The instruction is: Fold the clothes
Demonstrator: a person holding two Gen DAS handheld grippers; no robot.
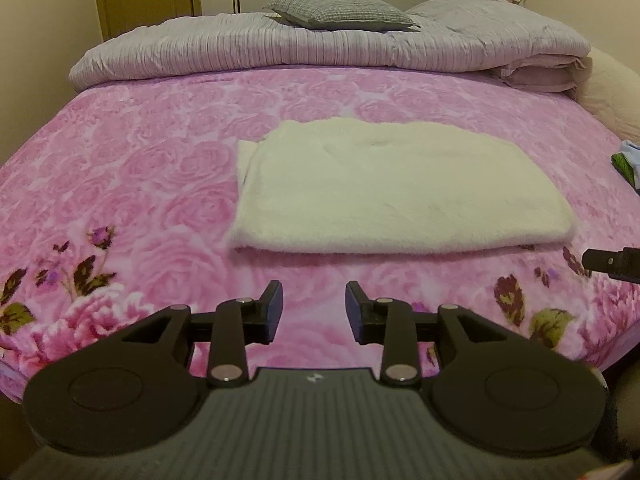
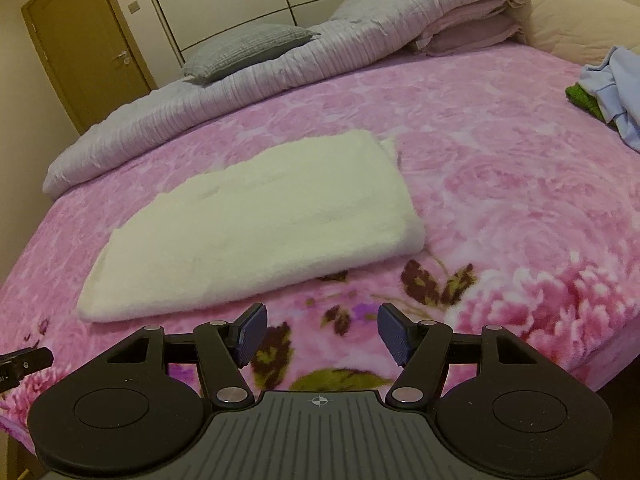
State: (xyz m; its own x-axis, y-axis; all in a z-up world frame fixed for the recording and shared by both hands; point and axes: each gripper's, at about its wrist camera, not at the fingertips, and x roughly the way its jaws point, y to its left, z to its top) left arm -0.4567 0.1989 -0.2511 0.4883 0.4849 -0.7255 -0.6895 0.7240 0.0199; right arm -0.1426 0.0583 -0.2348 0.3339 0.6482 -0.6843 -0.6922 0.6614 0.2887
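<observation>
From the left wrist view, the left gripper [image 1: 314, 307] hangs over the near edge of the bed [image 1: 120, 184] with its jaws parted and nothing between them. The white garment [image 1: 396, 188] lies just ahead on the pink rose blanket, folded into a flat, thick rectangle whose folded edge faces the gripper. It looks deliberately squared up and left in the middle of the bed, where there is room to work round it. The gripper stands clear of it, which suits a fold just finished and let go. At the right edge a dark tip of the right gripper [image 1: 600, 262] shows beside the garment's near corner. A grey pillow [image 1: 340, 10] sits on a rolled quilt [image 1: 280, 46] at the far side, pushed back out of the way. A small emblem is on the gripper body, but no writing can be read.

From the right wrist view, the right gripper [image 2: 322, 330] is also spread wide and empty, above the flower print short of the garment [image 2: 256, 220]. The garment lies to its left, apart from the pads. A lower layer pokes out at its far right corner, so the fold is not quite even. At the far right a blue cloth [image 2: 620, 92] and a green cloth [image 2: 582, 100] lie bunched together, probably waiting their turn. The left gripper's tip [image 2: 28, 360] shows at the left edge. A crosshair mark sits on the gripper body; no readable labels.
</observation>
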